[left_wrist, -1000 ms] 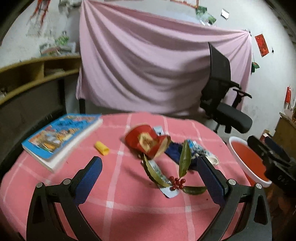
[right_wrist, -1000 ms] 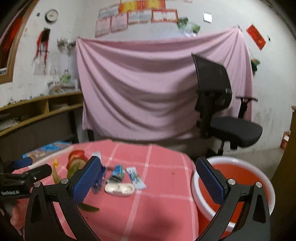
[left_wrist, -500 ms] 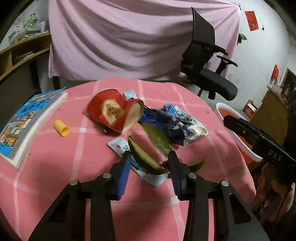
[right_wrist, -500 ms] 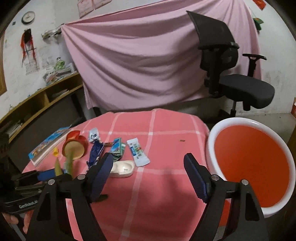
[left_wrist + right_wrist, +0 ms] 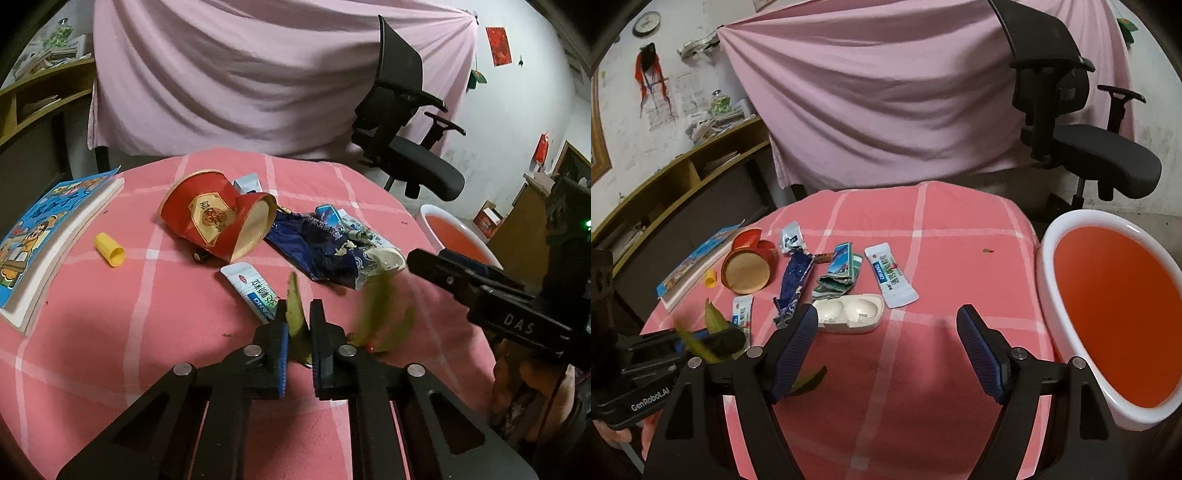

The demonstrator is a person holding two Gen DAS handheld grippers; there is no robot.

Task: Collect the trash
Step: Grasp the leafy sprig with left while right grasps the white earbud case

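Observation:
My left gripper (image 5: 299,314) is shut on a green leafy sprig (image 5: 295,325) with red berries, low over the pink checked tablecloth (image 5: 147,332); its other leaves (image 5: 373,310) blur to the right. Beyond it lie a red paper cup (image 5: 218,221) on its side, a blue wrapper (image 5: 314,247) and a white sachet (image 5: 255,291). My right gripper (image 5: 886,317) hovers over the cloth, jaws closing with nothing between them. A white plastic case (image 5: 849,314) lies just past its left finger. The red bin (image 5: 1115,306) with a white rim stands right of the table.
A blue book (image 5: 40,236) and a yellow cap (image 5: 109,251) lie at the table's left. More wrappers (image 5: 838,273) and a white tube packet (image 5: 890,277) sit mid-table. A black office chair (image 5: 1071,129) stands behind, before a pink drape. Shelves (image 5: 683,177) line the left wall.
My left gripper dipped toward the table and shut on the sprig, which was lying flat before. The right gripper tilted down over the table and its jaws narrowed.

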